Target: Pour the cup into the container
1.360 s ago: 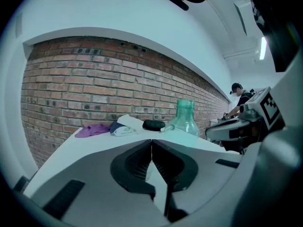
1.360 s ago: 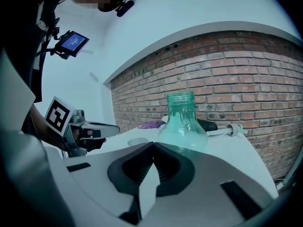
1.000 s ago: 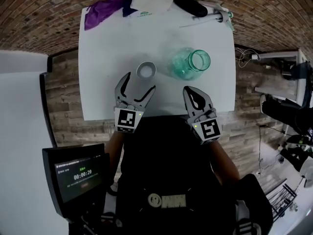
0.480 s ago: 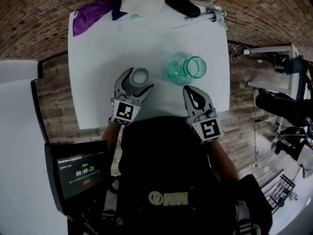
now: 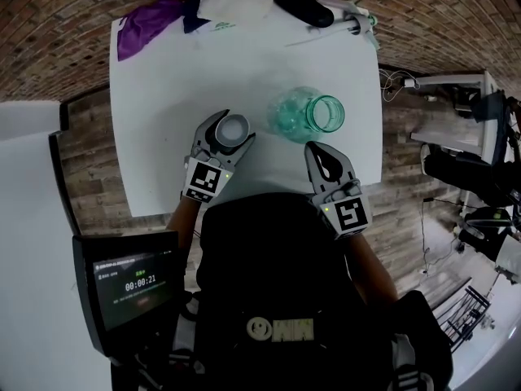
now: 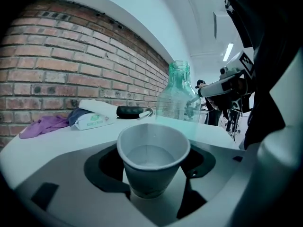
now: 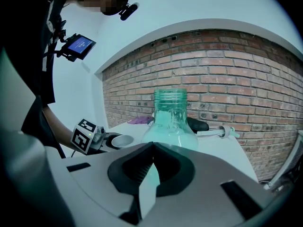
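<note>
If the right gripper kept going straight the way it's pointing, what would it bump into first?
Most likely the green glass jar: the right gripper, jaws together, points right at it, with nothing in between. How far off it is, I can't tell.

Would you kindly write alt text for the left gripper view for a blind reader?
A white paper cup of clear liquid stands between the left gripper's jaws, which have just been closing around it. Behind it, a teal glass jar stands on the white table.
</note>
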`<state>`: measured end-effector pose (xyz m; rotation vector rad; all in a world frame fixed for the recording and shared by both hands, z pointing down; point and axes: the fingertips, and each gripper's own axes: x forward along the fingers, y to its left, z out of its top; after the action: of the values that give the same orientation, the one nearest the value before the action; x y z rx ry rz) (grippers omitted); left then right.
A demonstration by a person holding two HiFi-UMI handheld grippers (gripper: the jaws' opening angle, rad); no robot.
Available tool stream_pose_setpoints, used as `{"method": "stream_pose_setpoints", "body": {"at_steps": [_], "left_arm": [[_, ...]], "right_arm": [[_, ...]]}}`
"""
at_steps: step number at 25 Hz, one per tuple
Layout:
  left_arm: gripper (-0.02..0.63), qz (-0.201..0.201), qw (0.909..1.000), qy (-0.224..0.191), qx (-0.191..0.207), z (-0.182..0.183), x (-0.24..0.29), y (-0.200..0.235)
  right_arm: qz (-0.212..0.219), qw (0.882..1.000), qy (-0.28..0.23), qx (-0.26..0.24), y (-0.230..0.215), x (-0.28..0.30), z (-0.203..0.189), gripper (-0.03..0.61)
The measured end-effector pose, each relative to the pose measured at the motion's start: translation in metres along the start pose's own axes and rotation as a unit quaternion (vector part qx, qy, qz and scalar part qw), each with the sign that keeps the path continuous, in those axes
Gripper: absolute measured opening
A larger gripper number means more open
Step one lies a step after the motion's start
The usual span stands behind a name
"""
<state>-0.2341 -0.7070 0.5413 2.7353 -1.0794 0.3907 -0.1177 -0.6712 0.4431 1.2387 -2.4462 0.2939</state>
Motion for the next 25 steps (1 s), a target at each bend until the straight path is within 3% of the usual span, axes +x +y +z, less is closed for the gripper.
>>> {"method": "stream_pose_setpoints", "body": {"at_steps": [10, 15, 25], "left_arm": [[0.279, 0.016, 0.9998, 0.003, 0.011, -0.001, 0.0, 0.003], [0.265, 0.001, 0.9999, 0.006, -0.011, 0.006, -0.006, 0.002], [0.265, -0.055, 0.9984, 0.005, 0.012, 0.098, -0.025, -0.026]], "right_arm": [[0.005, 1.0, -0.014, -0.005, 0.002, 0.001, 0.005, 0.005], [0.008, 1.0, -0.027, -0.007, -0.001, -0.002, 0.007, 0.005], [0.029, 0.998, -0.06, -0.016, -0.014, -0.016, 0.018, 0.005]]}}
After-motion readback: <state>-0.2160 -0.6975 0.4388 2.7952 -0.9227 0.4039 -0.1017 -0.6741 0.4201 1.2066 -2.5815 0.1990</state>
